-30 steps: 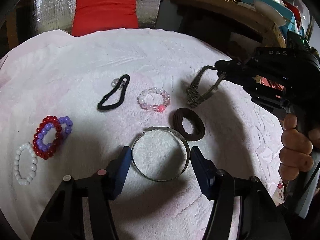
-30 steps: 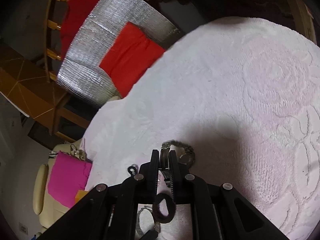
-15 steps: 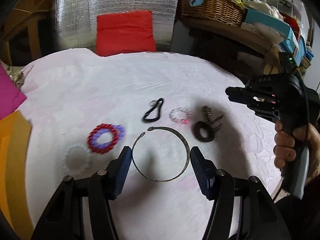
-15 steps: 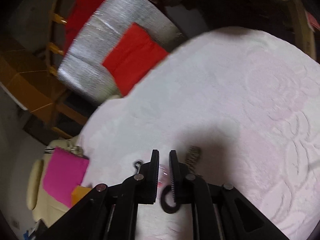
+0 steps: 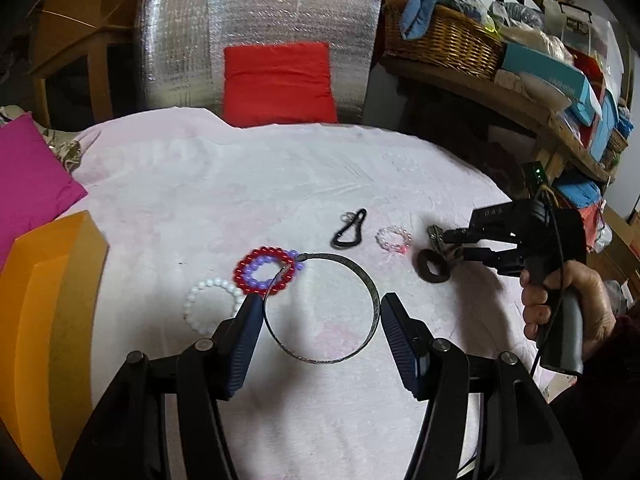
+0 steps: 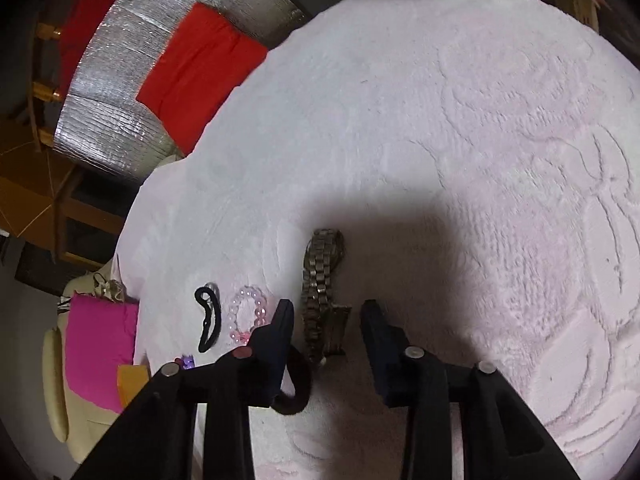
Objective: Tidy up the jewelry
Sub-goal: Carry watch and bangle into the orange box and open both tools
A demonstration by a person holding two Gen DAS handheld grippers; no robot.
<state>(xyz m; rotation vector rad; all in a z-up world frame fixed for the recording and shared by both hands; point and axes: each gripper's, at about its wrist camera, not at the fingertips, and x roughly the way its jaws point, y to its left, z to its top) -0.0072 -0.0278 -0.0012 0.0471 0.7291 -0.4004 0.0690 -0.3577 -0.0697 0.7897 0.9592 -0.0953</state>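
My left gripper (image 5: 318,312) holds a thin metal bangle (image 5: 374,292) between its wide-spread fingers, lifted above the pale pink cloth (image 5: 200,184). Below lie a red and purple bead bracelet (image 5: 256,270) and a white bead bracelet (image 5: 208,298). My right gripper (image 6: 326,320) is open, its fingers astride a metal watch (image 6: 320,276) lying on the cloth; it also shows in the left wrist view (image 5: 460,240). A clear pink bead bracelet (image 6: 248,312), a black hair tie (image 6: 210,322) and a brown hair tie (image 5: 434,268) lie near the watch.
An orange box (image 5: 52,320) and a magenta cushion (image 5: 28,184) sit at the left. A silver foil panel with a red cushion (image 5: 276,80) stands behind the table. A shelf with a wicker basket (image 5: 440,40) is at the back right.
My right gripper has let go of the watch, which now lies on the cloth, and its jaws have opened. My left gripper has risen with the bangle and moved left over the bead bracelets.
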